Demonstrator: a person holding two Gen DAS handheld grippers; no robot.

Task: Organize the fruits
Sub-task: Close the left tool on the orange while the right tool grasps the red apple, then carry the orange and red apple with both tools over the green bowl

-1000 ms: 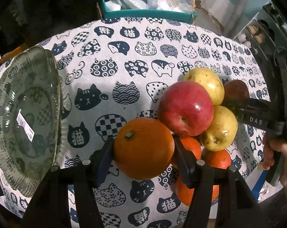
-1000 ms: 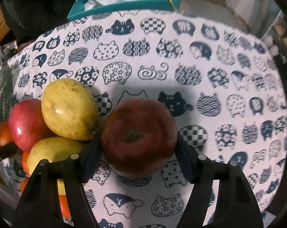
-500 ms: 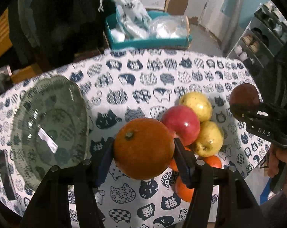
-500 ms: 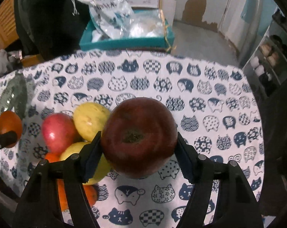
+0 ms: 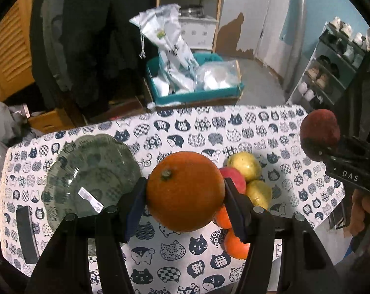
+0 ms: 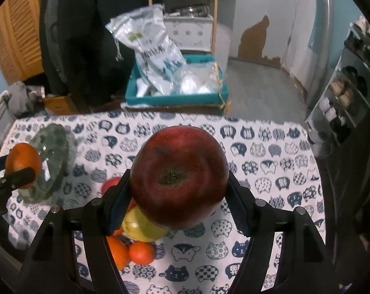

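Stretching across both views is the surface (image 5: 233, 132), draped in a white cloth printed with navy cat heads! On its left side sits a green glass plate (image 5: 87, 169), scalloped rim, a sticker showing through it, nothing on it. Right of the plate, a cluster of fruit rests on the cloth: two yellow apples (image 5: 244, 165), a red apple (image 5: 233, 175) and small oranges (image 5: 236, 243), all bunched and touching.

Now the left tool (image 5: 185, 196): its jaws are clamped tight on a big orange (image 5: 185, 191), stem end facing the camera, held in the air above the cloth between the plate and the cluster. And the right tool (image 6: 178, 196) is gripping a dark red apple (image 6: 180, 176), stem dimple toward the lens, both pads pressed against its sides, raised over the cluster. Seen from the left wrist, that dark apple hangs well off to the right, with a hand (image 5: 360, 213) wrapped around the tool's handle.

Beyond the far edge, a teal box (image 5: 197, 95) holds plastic bags.
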